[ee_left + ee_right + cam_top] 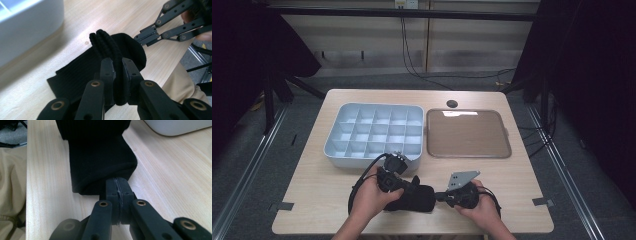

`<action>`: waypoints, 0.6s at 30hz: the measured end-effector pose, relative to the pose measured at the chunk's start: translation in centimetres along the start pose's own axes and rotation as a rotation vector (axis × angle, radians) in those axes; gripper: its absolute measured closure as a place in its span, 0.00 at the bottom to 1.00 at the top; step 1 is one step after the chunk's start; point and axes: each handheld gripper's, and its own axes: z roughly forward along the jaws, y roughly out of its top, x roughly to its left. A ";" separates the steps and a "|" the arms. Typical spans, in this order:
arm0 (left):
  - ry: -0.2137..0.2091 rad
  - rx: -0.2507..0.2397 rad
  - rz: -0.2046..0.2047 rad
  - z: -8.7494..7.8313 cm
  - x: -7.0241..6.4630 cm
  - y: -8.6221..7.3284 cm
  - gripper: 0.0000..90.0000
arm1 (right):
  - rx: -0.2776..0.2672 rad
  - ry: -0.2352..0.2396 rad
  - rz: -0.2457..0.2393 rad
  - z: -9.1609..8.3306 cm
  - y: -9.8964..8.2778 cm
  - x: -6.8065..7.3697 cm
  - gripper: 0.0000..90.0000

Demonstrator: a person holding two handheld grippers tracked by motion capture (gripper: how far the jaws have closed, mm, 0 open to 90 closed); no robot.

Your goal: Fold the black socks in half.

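Soft, light black sock (105, 65) looks floppy: left gripper (117, 72) pinches its ribbed cuff, right gripper (117, 192) its toe edge.

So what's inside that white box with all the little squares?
The divided tray shows bare white compartments wherever the high view reaches their floors. The left gripper and its cable overlap the tray's near edge, so part of the front row is hidden.
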 end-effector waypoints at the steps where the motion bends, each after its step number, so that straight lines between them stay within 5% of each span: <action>1: -0.001 0.001 0.002 0.2 0.0 0.0 0.89 | -0.001 0.000 -0.002 0.0 0.0 0.0 0.99; 18: -0.024 0.023 0.000 2.4 -0.3 -0.2 0.87 | 0.002 -0.003 -0.015 0.1 0.2 -0.2 0.99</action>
